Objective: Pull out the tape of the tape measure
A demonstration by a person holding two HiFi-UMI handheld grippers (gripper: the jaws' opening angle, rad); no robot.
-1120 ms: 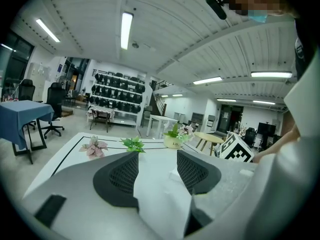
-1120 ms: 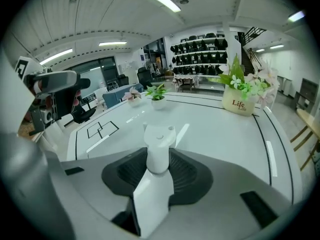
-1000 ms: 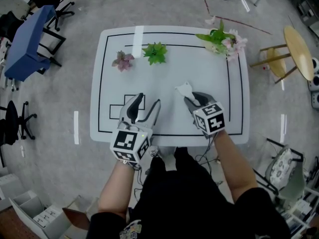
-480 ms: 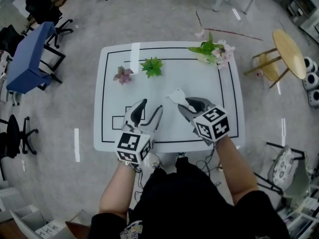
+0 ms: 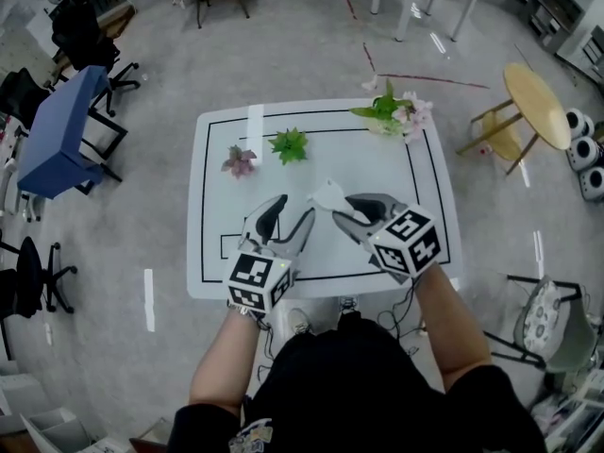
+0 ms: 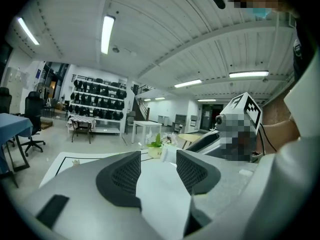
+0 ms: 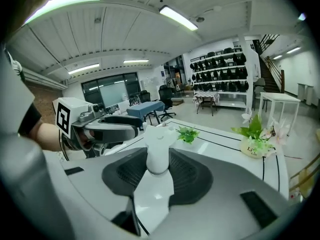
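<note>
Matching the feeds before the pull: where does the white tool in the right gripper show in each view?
Head view: white tool just above centre, at the tips of the right gripper.
Left gripper view: small, near centre, just right of the flower pot.
Right gripper view: dead centre, clamped between the jaws.
Shared landmark: flower pot, top right in the head view, centre in the left gripper view, right in the right gripper view.
</note>
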